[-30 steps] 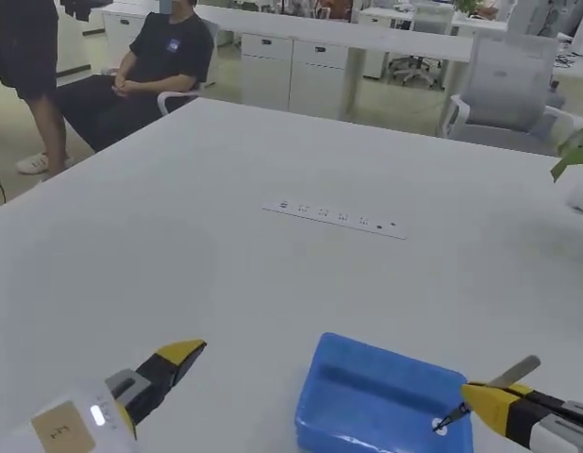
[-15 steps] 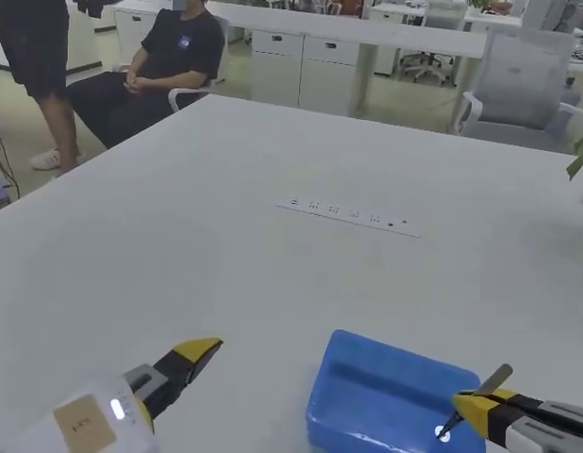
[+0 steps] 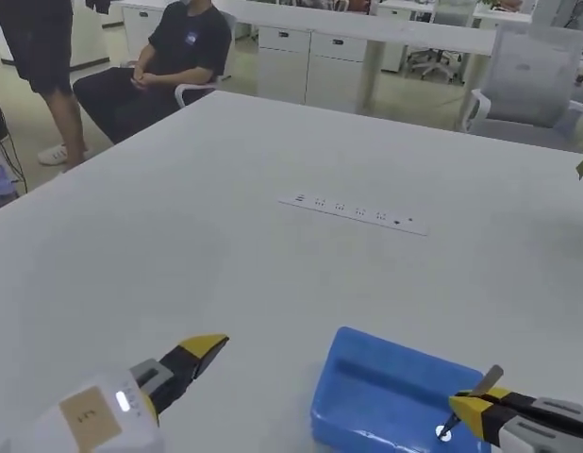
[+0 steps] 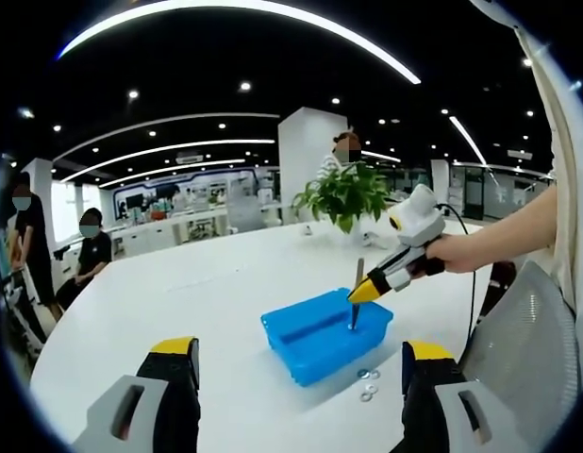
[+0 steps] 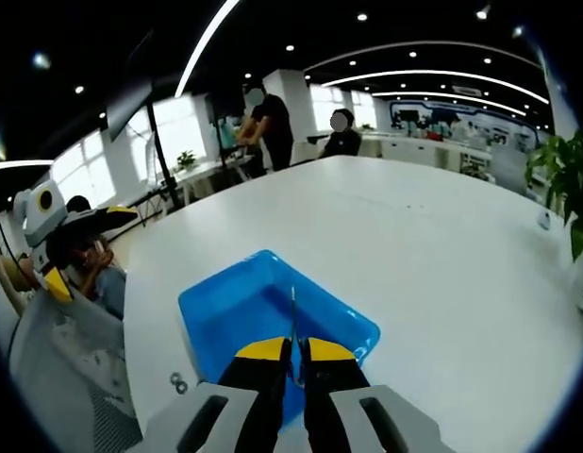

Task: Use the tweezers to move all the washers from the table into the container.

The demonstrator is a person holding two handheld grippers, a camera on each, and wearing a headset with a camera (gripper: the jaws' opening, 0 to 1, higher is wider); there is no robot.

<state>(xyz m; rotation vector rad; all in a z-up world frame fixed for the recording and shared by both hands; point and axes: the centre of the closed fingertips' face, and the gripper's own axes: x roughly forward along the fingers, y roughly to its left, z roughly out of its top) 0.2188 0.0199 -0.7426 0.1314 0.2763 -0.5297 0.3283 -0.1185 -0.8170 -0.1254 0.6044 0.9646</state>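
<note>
1. The right gripper (image 5: pixel 294 351) is tilting the tweezers (image 3: pixel 490 379) steeper than a second ago, jaws clamping them.
2. Their tips are dipping into the container (image 3: pixel 367 377).
3. The left gripper (image 3: pixel 205 351) is hovering wide open, empty.
4. Washers (image 4: pixel 368 386) are lying beside the container.

Two grippers (image 3: pixel 208 347) (image 3: pixel 466 408), one tweezers (image 4: pixel 357 294), one blue container (image 4: pixel 315 351), about four washers (image 4: pixel 367 385)

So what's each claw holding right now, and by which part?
The right claw is shut on the tweezers, gripping them around mid-length, tips down in the blue container. The left claw is open, holding nothing.
</note>
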